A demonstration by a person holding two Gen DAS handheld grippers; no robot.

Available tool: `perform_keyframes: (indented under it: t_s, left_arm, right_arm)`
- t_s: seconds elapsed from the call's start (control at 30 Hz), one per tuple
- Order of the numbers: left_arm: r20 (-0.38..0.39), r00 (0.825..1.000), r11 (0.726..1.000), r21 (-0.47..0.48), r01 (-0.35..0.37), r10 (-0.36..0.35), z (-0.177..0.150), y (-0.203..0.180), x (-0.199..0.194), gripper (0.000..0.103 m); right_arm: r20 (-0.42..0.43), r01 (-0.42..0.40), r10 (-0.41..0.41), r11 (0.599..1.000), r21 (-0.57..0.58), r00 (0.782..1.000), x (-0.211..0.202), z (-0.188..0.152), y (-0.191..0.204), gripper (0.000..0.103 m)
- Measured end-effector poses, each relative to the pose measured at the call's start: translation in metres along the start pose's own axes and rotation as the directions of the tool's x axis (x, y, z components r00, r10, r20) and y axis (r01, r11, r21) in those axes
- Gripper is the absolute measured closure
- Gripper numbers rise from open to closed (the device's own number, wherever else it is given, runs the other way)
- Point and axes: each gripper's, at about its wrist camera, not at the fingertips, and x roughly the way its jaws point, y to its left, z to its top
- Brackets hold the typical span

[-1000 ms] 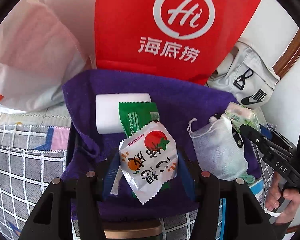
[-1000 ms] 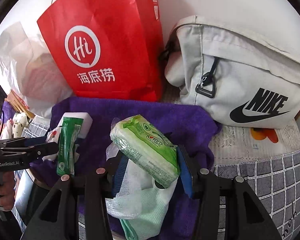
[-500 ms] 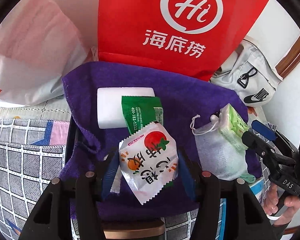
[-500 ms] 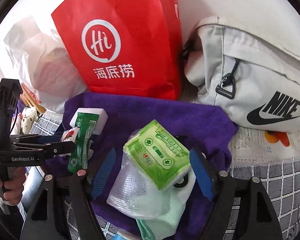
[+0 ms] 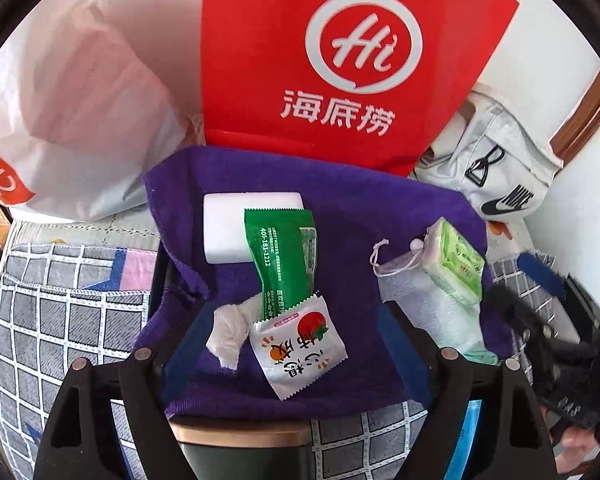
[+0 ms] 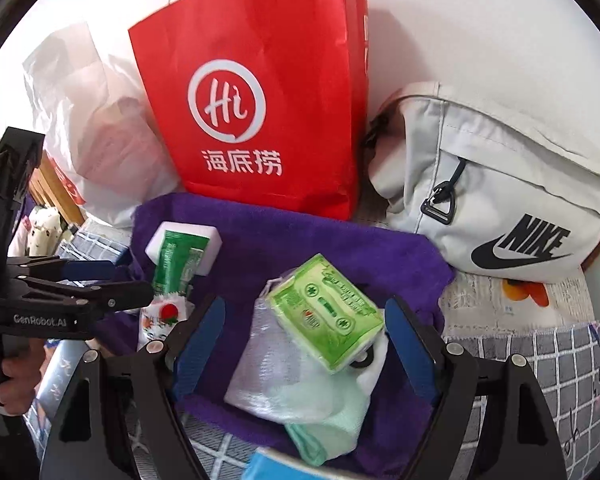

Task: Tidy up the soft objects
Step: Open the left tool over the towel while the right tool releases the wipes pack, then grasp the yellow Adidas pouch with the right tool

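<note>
The purple towel [image 5: 352, 216] under my work is matt, nappy cloth. On it, the white block [image 5: 228, 228] looks like smooth, matt foam; the green sachet [image 5: 284, 256] lying over that block and the tomato sachet [image 5: 298, 348] just below it are glossy plastic film. Right of them, the drawstring pouch [image 5: 424, 300] is fine mesh cloth, and the tissue pack [image 6: 326, 312] on it is shiny wrap. Behind the towel, the red bag [image 6: 252, 92] is smooth, creased paper; the grey bag [image 6: 500, 184] beside it is woven fabric.
</note>
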Motion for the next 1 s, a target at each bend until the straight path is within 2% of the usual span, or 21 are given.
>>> perform_keyframes:
  t_s: [0.13,0.27,0.43,0.63,0.77,1.0]
  left_arm:
    - [0.020,1.000,1.000,-0.017,0.001,-0.001,-0.001,0.003,-0.013,0.019]
    - [0.042,0.999,1.000,-0.029,0.005,-0.003,-0.017,0.004,-0.033,0.019]
    - [0.064,0.998,1.000,0.010,-0.003,0.003,-0.046,0.003,-0.064,0.019]
    - [0.111,0.994,1.000,-0.007,-0.012,0.013,-0.087,0.013,-0.101,0.019]
    - [0.120,0.992,0.999,-0.007,-0.048,0.048,-0.116,0.018,-0.111,0.019]
    - [0.093,0.994,0.998,-0.050,-0.047,0.052,-0.159,0.034,-0.113,0.019]
  right_arm:
    - [0.004,0.005,-0.005,1.000,0.009,1.000,-0.017,-0.010,0.007,0.021]
    - [0.001,0.000,0.000,1.000,0.003,1.000,-0.041,-0.028,0.016,0.021]
    - [-0.012,-0.040,0.041,0.998,0.041,0.999,-0.062,-0.055,0.025,0.021]
    - [-0.016,-0.094,0.095,0.995,0.041,0.995,-0.090,-0.093,0.045,0.021]
    - [-0.049,-0.137,0.138,0.990,0.011,0.989,-0.102,-0.127,0.067,0.021]
    - [-0.099,-0.189,0.185,0.982,-0.026,0.978,-0.102,-0.176,0.102,0.021]
